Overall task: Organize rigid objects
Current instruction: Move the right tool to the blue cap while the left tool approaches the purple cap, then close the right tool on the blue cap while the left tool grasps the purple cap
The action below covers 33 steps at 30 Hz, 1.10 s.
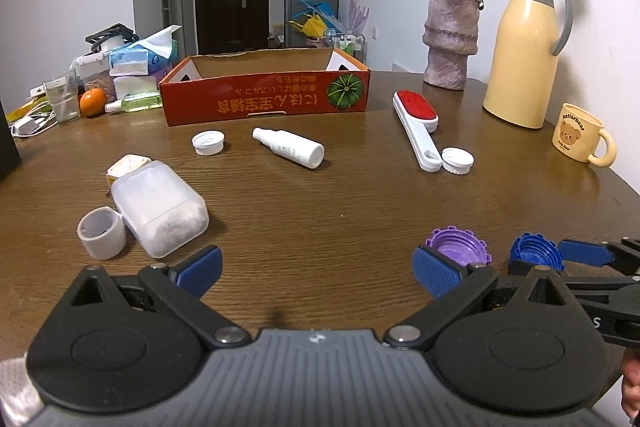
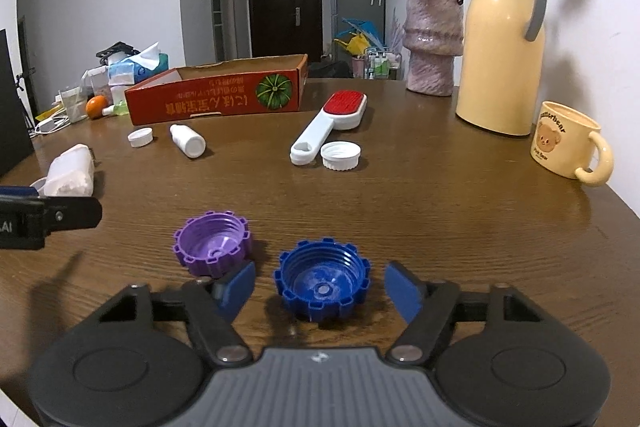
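The right tongs (image 2: 320, 289) stand part open around the blue cap (image 2: 322, 285), a pad on either side with a gap to each, so nothing is gripped. The cap lies on the table (image 2: 460, 227) mouth up, showing the screw threads inside, a small round boss at the middle of its floor, and a ring of blocky teeth round the rim. Just left of the left pad (image 2: 239, 286) lies the purple cap (image 2: 212, 243), the same toothed shape, also mouth up; that pad looks to touch its near side or be just short of it.

The left tongs (image 1: 318, 273) gape wide over bare wood, holding nothing. The purple cap (image 1: 458, 245) sits just beyond their right pad (image 1: 436, 273), and the blue cap (image 1: 536, 253) further right, between the right tongs' pads.

Ahead of the right tongs, well off, a white lint brush (image 2: 332, 125) with a red face lies slantwise, a white cap (image 2: 341, 155) just beside its handle end. Left of these lie a white spray bottle (image 2: 187, 140) on its side and another white cap (image 2: 140, 137). Behind them stands an open red carton (image 2: 216, 99). Far right stand a yellow mug (image 2: 568, 143) and a cream flask (image 2: 502, 43). Near the left tongs' left pad lie a frosted plastic jar (image 1: 160, 207) on its side and a tape roll (image 1: 102, 233).
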{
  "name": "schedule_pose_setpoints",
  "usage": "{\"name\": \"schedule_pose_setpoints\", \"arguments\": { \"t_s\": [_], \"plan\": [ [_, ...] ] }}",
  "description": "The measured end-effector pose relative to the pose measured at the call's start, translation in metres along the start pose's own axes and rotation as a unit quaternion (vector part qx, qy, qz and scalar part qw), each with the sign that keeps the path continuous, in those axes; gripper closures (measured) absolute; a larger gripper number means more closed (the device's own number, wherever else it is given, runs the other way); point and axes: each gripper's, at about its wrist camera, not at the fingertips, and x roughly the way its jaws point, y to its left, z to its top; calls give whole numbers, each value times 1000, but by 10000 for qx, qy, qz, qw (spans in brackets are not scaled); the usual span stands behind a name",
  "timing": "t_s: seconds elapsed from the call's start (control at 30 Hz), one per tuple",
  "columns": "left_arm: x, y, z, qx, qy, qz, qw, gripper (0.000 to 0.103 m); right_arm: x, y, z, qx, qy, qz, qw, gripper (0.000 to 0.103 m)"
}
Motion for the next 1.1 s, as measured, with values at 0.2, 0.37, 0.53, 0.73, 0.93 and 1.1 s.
{"name": "schedule_pose_setpoints", "arguments": {
  "t_s": [0.2,0.37,0.53,0.73,0.93,1.1],
  "plan": [
    [7,-6,2,-8,80,-3,10000,0,8,-6,0,32,29,170,9998,50],
    [12,-14,5,-50,127,-68,9999,0,9,-14,1,124,-45,215,9997,50],
    [17,-27,8,-13,150,-172,9997,0,7,-24,4,157,-115,194,9996,50],
    [27,-48,10,32,255,-313,9992,0,5,-39,5,197,-193,158,9995,50],
    [40,-67,9,98,402,-330,9986,0,6,-56,5,164,-249,58,9995,50],
    [50,-81,8,161,491,-353,9980,0,8,-68,6,116,-302,-31,9995,50]
  ]
}}
